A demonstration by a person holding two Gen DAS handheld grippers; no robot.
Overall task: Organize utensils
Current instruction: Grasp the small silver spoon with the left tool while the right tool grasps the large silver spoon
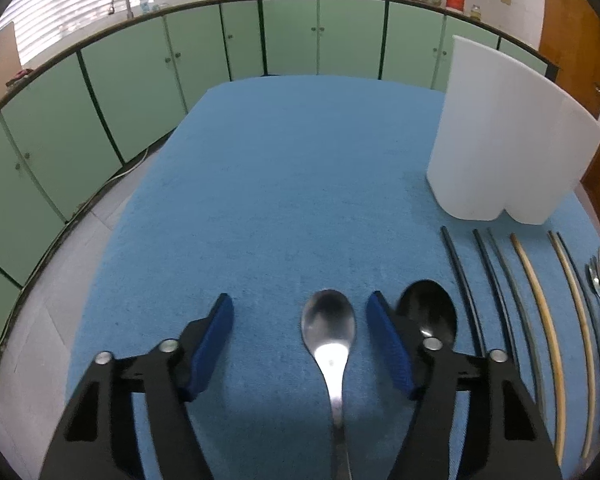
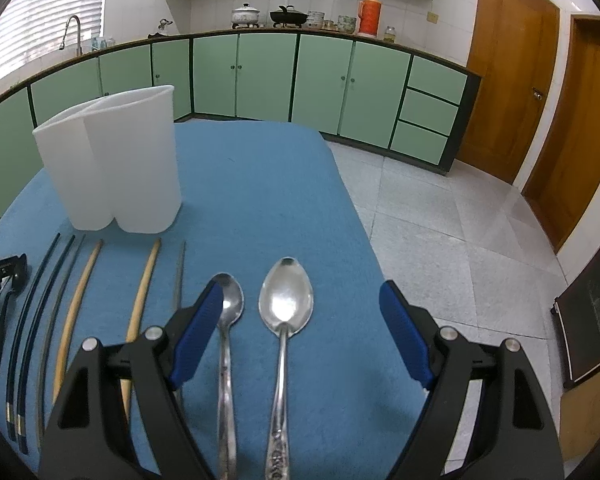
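Each handheld tool is built the same way. The left gripper (image 1: 300,338) has two matte black angular arms with triangular cut-outs, and round silver screw heads sit at the linkage joints, two on each side. Its fingers (image 1: 214,346) carry long ribbed pads of deep blue. The right gripper (image 2: 302,332) shows the same black frame, the same silver screws and blue ribbed fingers (image 2: 406,340). No cables or markings appear.
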